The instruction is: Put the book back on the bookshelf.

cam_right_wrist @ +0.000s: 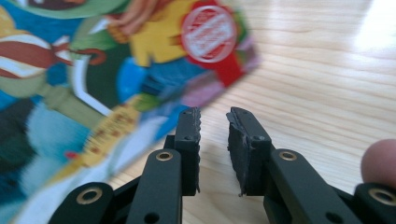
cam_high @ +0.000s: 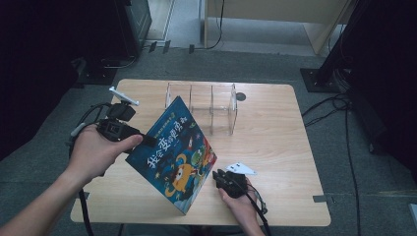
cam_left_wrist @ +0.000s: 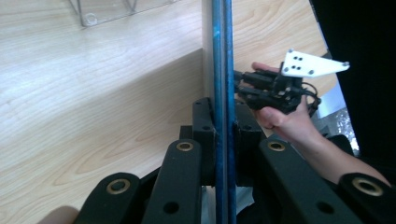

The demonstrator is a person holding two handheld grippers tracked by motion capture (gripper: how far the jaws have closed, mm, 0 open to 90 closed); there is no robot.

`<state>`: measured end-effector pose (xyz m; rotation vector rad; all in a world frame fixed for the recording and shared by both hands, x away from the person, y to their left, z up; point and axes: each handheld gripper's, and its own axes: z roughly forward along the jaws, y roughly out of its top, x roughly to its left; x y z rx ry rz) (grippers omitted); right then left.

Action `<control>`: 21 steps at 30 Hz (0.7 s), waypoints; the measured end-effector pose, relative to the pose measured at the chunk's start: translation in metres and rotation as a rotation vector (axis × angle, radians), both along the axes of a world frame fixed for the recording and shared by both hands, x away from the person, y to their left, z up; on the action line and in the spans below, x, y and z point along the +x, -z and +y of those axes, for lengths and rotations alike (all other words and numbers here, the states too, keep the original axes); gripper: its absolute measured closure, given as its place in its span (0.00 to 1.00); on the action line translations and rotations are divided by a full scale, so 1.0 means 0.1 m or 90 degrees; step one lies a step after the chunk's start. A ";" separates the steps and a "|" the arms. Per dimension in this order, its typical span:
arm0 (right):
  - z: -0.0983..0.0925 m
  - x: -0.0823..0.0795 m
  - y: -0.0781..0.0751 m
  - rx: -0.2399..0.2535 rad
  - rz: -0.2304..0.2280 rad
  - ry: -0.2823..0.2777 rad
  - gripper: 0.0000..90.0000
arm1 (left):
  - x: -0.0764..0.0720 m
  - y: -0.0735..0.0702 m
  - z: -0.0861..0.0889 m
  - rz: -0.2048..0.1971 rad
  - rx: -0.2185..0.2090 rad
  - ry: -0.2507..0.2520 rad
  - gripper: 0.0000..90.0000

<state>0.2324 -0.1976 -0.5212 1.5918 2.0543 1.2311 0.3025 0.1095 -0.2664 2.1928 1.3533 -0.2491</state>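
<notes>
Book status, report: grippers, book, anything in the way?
Left gripper shut on book edge, book tilted. Right gripper open beside book, nothing between jaws. Clear rack behind book.

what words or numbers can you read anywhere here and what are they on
"我会变得更勇敢": large title on the cover of the picture book, high view.
Small line of characters above the title: too small to read.
Round red seal on the cover, right gripper view: blurred, unreadable.
Clear rack, table: no text.

A recording lab or studio, not a home; beyond the left gripper (cam_high: 147, 139) a lone wooden table (cam_high: 275, 147) stands on grey carpet (cam_high: 275, 66); black stands (cam_high: 327, 69) and loose cables (cam_high: 339, 105) ring it.
</notes>
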 end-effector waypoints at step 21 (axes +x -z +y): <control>-0.87 -0.07 0.00 -0.131 -0.007 0.101 0.10 | 0.01 -0.19 0.22 -0.033 0.025 -0.029 0.94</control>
